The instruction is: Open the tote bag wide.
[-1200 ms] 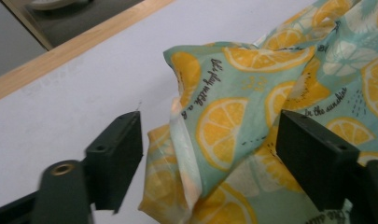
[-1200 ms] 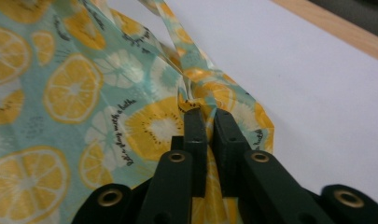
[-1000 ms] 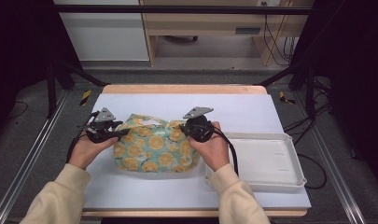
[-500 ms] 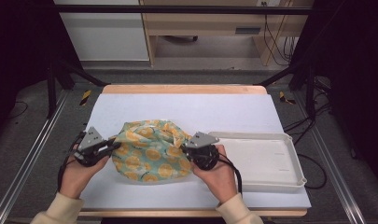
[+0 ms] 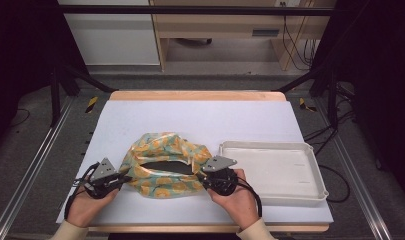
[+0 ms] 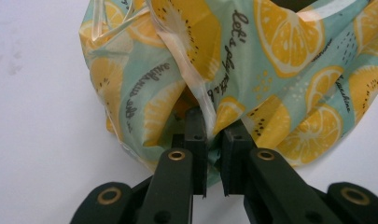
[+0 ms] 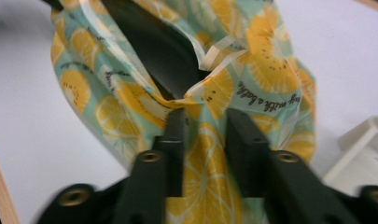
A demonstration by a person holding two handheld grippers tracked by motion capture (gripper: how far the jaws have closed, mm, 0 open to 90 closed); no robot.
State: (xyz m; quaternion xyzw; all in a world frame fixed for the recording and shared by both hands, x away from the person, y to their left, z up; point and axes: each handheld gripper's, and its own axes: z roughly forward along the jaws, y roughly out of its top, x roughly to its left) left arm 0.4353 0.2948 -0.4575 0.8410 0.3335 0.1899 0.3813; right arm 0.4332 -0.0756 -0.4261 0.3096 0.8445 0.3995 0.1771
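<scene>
Lemon-print bag, right there between the two grippers on the white table: glossy plastic, mint-green ground, yellow citrus slices all over, black script lettering, pale seam strips along the edges. Crumpled and puffed, mouth pulled wide across, dark hollow showing through the opening; contents, if any, not to be made out in that shadow.

Left gripper now, pinching the bag's near end: jaws almost together, just been closing, a fold of the film and its clear seam caught between the pads, rest of the bag ballooning up and away ahead of the tips. Seen from the high view as well, left gripper at the bag's left end, clasped in the left hand.

Right gripper at the opposite end: jaws just been opening, standing apart, printed film lying loose in the gap, pads not pressing on it. Dark mouth of the bag directly beyond the tips, rim curling over to either side. Right hand wrapped round the body of the tool.

White tray just beside the right gripper, on its outer side, away from the bag: shallow, raised rim, bare inside. Corner of it also peeking in at the right gripper view's lower right.
</scene>
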